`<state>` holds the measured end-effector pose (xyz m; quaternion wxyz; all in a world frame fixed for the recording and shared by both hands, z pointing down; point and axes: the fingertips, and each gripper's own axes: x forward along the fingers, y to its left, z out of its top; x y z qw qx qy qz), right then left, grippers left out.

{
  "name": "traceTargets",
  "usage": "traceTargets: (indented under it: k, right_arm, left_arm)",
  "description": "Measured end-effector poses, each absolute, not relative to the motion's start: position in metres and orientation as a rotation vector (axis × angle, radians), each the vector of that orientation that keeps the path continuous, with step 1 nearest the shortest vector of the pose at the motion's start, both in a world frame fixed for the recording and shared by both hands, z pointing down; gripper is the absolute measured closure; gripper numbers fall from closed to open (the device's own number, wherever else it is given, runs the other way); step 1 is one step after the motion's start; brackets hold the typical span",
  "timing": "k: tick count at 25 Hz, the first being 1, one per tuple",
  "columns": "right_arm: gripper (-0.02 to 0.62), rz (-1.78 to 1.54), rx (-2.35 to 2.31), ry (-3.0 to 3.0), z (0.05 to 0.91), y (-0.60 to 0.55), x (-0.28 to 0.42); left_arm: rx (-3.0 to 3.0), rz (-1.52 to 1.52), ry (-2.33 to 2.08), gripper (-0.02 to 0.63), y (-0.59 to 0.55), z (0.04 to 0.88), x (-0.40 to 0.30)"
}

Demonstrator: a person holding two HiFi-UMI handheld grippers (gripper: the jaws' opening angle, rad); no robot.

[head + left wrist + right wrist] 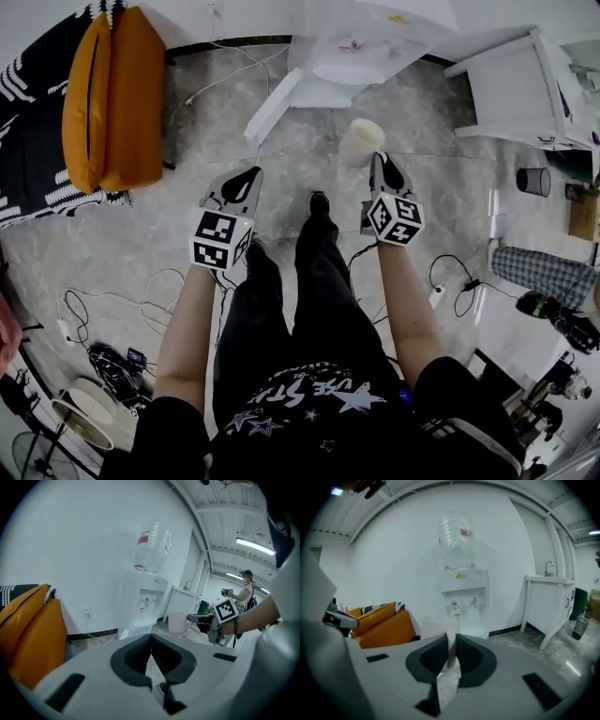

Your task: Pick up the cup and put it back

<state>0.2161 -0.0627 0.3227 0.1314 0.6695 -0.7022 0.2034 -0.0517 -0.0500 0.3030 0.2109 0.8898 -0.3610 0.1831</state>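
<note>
My right tongs (380, 161) clamped on cup (360, 142) wall, probably so it rides upright toward water dispenser (349, 56); left tongs (246, 180) together, empty, spare

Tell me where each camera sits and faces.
Head view: on the person's head, looking down; legs, forearms, left hand-held gripper, right hand-held gripper holding the cup.
Left gripper view: on that hand-held gripper, faces the water dispenser; shut jaws.
Right gripper view: same facing; jaws pinching the cup.
Shared: water dispenser, orange cushion.
</note>
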Motion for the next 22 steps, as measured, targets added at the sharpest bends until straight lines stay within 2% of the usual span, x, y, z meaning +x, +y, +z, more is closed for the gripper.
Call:
traceTargets:
  k: [9,22]
  right_arm:
    - [0.552,0.682,1.853,-1.988,0.493,-0.17,0.265]
    - [0.552,0.563,1.821,-1.998,0.729,-0.335,0.306]
  left_arm:
    - [2.392,0.419,-1.077,0.597,-0.147,0.428,0.004]
    - [2.416,0.358,-1.006,0.597,-0.257,0.656,0.097]
